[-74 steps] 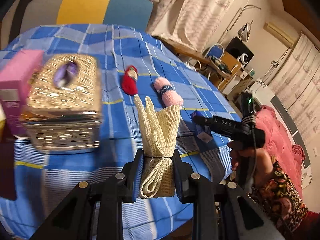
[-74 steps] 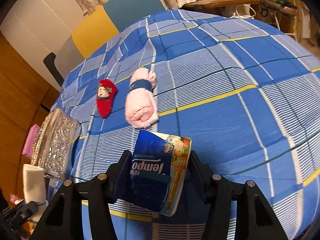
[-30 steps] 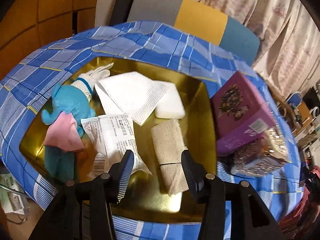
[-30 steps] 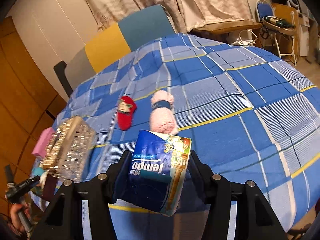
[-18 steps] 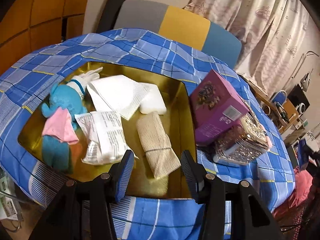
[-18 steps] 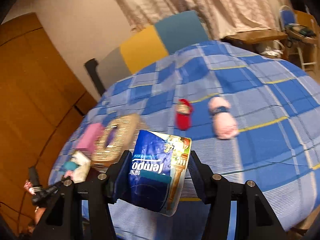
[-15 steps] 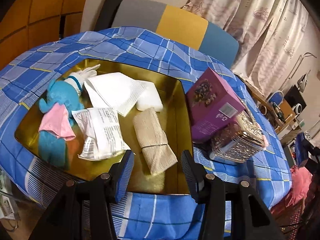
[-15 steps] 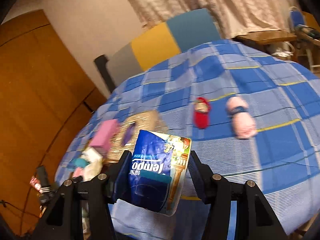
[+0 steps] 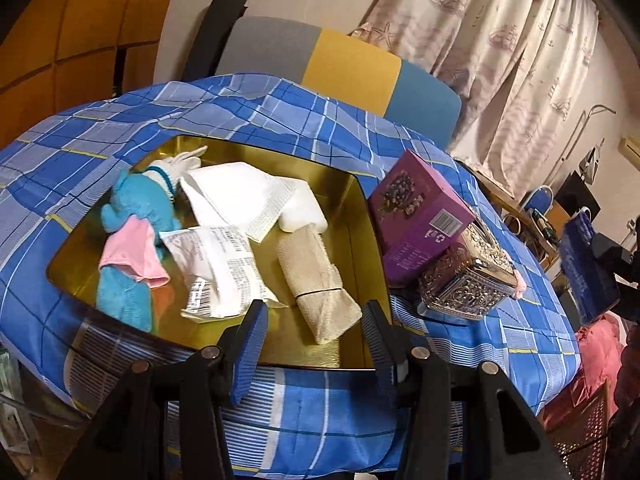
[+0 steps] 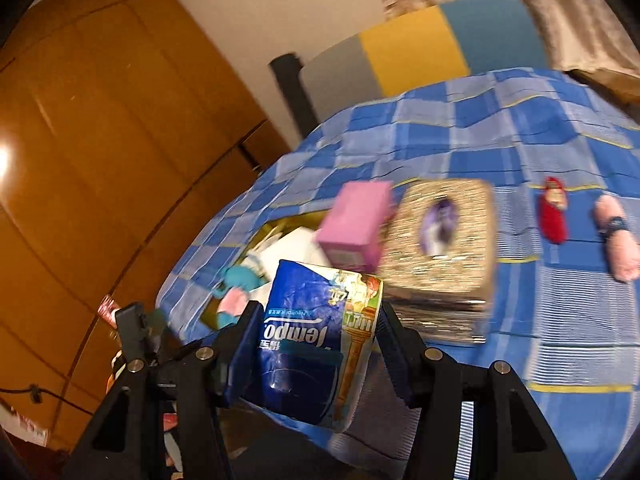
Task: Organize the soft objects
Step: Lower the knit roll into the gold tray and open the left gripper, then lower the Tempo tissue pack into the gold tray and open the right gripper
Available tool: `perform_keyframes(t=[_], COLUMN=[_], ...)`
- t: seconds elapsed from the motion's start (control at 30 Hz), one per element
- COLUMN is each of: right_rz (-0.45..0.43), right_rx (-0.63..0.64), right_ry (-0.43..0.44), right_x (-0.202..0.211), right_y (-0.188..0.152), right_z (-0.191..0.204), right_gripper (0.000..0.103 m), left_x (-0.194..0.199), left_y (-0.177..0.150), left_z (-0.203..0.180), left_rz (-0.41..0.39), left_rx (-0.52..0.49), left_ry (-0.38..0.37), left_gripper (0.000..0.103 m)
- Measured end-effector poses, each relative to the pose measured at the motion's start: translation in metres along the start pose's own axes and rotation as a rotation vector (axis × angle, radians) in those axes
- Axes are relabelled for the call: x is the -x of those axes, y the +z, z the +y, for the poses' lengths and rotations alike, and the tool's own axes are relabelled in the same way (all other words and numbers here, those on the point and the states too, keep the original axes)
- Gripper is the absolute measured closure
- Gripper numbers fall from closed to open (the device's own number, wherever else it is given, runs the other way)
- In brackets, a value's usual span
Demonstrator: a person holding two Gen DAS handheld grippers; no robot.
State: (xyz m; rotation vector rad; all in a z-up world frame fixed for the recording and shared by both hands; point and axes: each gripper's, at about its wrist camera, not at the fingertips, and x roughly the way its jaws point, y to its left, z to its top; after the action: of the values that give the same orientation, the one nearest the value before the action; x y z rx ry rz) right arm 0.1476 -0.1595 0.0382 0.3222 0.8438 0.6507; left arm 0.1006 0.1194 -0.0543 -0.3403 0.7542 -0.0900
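Blue tissue pack (image 10: 320, 344) is clamped by the right gripper (image 10: 316, 344); nothing is held between the left gripper's (image 9: 314, 344) parted fingers above the gold tray (image 9: 360, 240).

Warm dim light, motion blur, fisheye warp

Gold tray (image 9: 362, 216) sits centre-left in the left wrist view, sunk into the blue checked cloth. Inside it, a beige knitted roll (image 9: 318, 282) lies diagonally at lower centre, banded round its middle. Left of it, a crinkled white printed packet (image 9: 218, 268), then a blue plush toy (image 9: 138, 216) with a pink cloth (image 9: 132, 256) draped over it. A white folded cloth (image 9: 240, 196) and a white pad (image 9: 304, 212) lie toward the tray's top. In the right wrist view, a blue Tempo tissue pack (image 10: 320, 344) stands upside-down at lower centre, pinched on both sides; a red sock (image 10: 554, 210) and a pink sock (image 10: 616, 236) lie at the right edge.
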Motion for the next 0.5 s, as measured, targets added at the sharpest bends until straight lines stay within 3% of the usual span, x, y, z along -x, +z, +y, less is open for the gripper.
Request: perform_keyframes(t=[0.23, 0.5], right_rz=[0.101, 0.201], right_rx=[0.087, 0.147], right_ry=[0.069, 0.007], right_x=[-0.074, -0.174], right_y=[0.007, 0.027], right_z=[0.059, 0.097], right_gripper=[0.045, 0.045], left_x=[0.012, 0.018], left_y=[0.002, 0.0], left_z=[0.017, 0.046], left_rz=[-0.038, -0.032], left_rx=[0.019, 0.108], left_ry=[0.017, 0.048], left_gripper=[0.053, 0.053])
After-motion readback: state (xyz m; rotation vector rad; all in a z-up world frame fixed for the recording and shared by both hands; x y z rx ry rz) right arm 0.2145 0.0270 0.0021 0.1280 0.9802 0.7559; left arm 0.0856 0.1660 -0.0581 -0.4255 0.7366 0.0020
